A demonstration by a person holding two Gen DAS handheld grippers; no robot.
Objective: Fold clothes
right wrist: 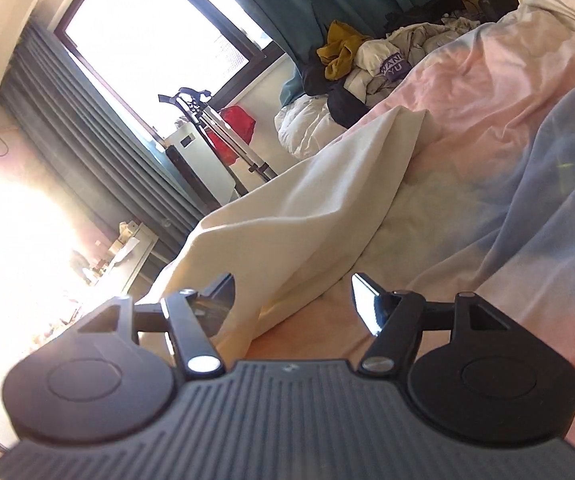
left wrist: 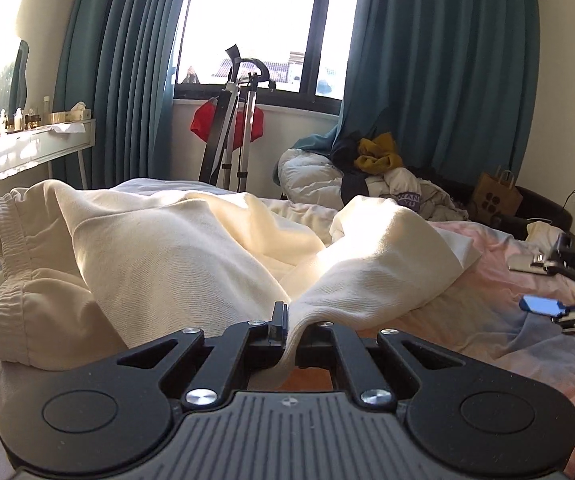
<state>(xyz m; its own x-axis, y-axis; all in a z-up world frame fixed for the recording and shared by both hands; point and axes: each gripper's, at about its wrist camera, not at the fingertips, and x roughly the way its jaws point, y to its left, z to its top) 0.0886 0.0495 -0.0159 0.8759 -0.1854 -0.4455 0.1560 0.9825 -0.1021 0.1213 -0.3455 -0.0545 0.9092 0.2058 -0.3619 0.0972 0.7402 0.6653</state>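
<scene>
Currently: left gripper (left wrist: 290,330) is pinching a fold of the cream ribbed-knit garment (left wrist: 175,248), which is lying rumpled on the pastel bedspread (right wrist: 487,128); right gripper (right wrist: 293,300) is hovering, jaws wide, beside it.

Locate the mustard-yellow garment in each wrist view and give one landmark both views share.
Left wrist view: the mustard-yellow garment sits right of centre, on top of the clothes pile beyond the bed, against the teal curtain.
Right wrist view: it lies near the top, right of centre, on that pile; the picture is tilted.
Shared landmark: the red item under the window, behind the metal stand.
</scene>
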